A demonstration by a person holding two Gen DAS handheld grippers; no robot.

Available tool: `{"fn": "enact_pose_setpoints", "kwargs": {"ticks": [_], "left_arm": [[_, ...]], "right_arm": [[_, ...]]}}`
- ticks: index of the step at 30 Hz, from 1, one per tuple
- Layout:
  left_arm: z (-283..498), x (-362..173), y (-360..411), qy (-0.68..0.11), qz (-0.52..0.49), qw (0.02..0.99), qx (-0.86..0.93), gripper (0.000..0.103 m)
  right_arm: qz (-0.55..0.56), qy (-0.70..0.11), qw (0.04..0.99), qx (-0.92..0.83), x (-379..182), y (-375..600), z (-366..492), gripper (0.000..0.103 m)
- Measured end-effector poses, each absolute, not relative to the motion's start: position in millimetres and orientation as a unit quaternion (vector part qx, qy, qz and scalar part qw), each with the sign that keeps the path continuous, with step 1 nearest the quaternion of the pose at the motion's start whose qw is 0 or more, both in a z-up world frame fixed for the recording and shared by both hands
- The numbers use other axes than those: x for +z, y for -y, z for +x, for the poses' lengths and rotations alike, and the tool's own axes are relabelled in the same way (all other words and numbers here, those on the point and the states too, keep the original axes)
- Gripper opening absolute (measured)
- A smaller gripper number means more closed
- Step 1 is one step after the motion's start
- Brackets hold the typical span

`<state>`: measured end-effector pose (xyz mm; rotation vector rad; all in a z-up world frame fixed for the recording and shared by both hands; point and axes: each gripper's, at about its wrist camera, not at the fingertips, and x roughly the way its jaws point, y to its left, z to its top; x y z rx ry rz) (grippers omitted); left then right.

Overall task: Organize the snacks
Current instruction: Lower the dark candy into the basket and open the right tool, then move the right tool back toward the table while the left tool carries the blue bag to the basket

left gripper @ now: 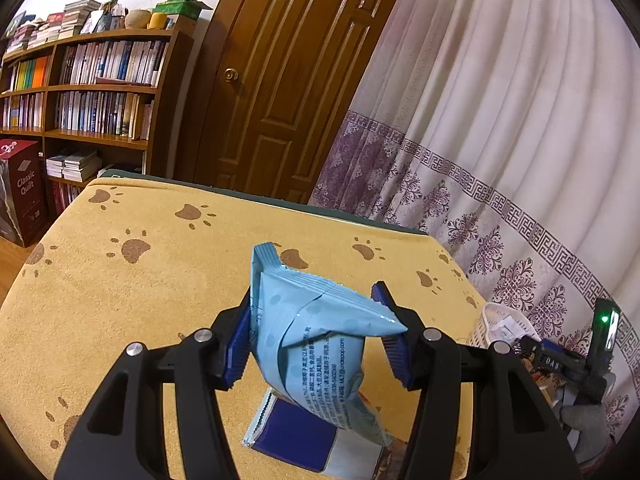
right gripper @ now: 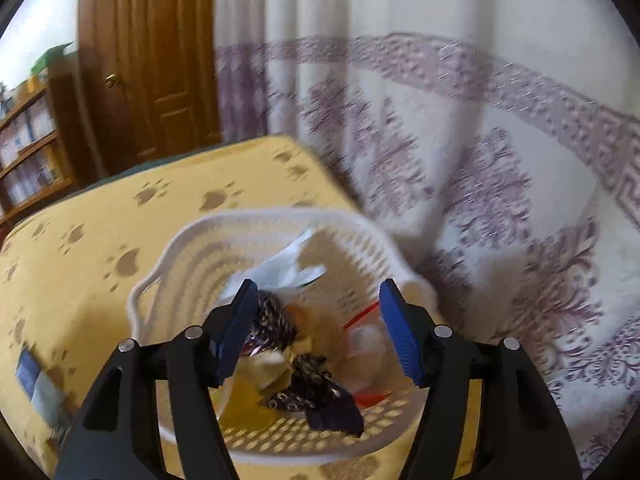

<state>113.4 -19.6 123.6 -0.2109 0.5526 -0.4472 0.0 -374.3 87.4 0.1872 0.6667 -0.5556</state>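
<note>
Over our paw-print table (left gripper: 120,300), the left hand-held gripper (left gripper: 316,332) clamps a light-blue snack packet (left gripper: 316,340); the right hand-held gripper (right gripper: 316,328) hangs spread above the white basket (right gripper: 168,276).

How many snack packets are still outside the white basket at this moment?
2. A light blue packet sits between the left gripper fingers above the table; a dark blue packet lies on the yellow cloth beneath it. Others may be out of view.

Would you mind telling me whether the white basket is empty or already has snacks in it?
Partly filled: the white basket holds several wrappers, dark patterned packets and a white one, with the right tongs open above.
</note>
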Motion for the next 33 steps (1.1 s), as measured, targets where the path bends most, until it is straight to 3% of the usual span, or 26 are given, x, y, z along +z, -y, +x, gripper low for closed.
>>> {"fn": "enact_pose_setpoints", "kwargs": {"ticks": [14,20,33], "left_arm": [[112,124,26,-0.272,-0.104,0.926,-0.239,0.056],[107,126,36,-0.271,-0.096,0.924,-0.253,0.056],[84,136,70,-0.258,-0.050,0.926,-0.271,0.056]], "right_arm": [[0.138,-0.262,0.918,-0.266,98,379,-43,0.066],[0.161,-0.225,0.933,-0.228,102,356,-68,0.075],[0.162,-0.279,0.942,-0.090,55,259,-94,0.075]]}}
